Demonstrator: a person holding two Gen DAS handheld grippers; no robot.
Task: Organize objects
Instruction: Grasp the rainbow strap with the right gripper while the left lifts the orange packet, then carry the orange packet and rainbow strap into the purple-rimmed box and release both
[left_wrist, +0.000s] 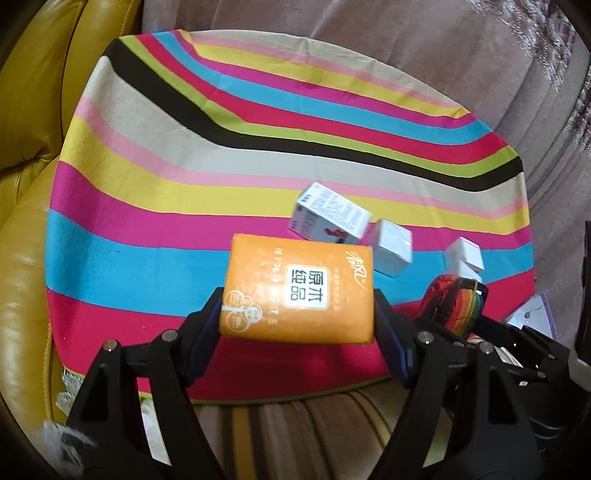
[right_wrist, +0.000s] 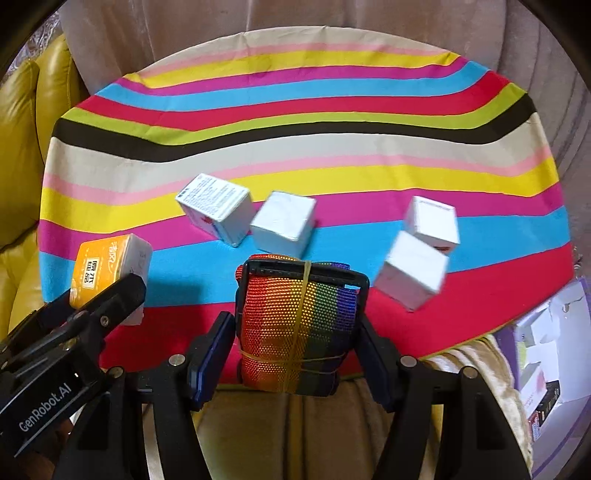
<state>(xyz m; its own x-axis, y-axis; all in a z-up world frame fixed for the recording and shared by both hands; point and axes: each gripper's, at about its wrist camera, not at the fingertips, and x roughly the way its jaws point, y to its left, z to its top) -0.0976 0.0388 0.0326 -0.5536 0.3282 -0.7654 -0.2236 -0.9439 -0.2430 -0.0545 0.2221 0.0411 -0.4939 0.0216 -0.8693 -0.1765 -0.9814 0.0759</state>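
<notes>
Striped cloth (right_wrist: 295, 122) in many colours covers the round desk; a yellow leather seat (left_wrist: 33, 147) fills the left edge of the frame. Left tongs (left_wrist: 297, 317) are clamped on an orange tissue pack (left_wrist: 299, 288), held above the desk's near edge at centre frame. Right tongs (right_wrist: 295, 350) are clamped on a rainbow strap roll (right_wrist: 295, 325) bound with a rubber band, low in centre frame. Four white boxes (right_wrist: 284, 223) lie on the cloth at mid-frame, two touching at left, two touching at right.
</notes>
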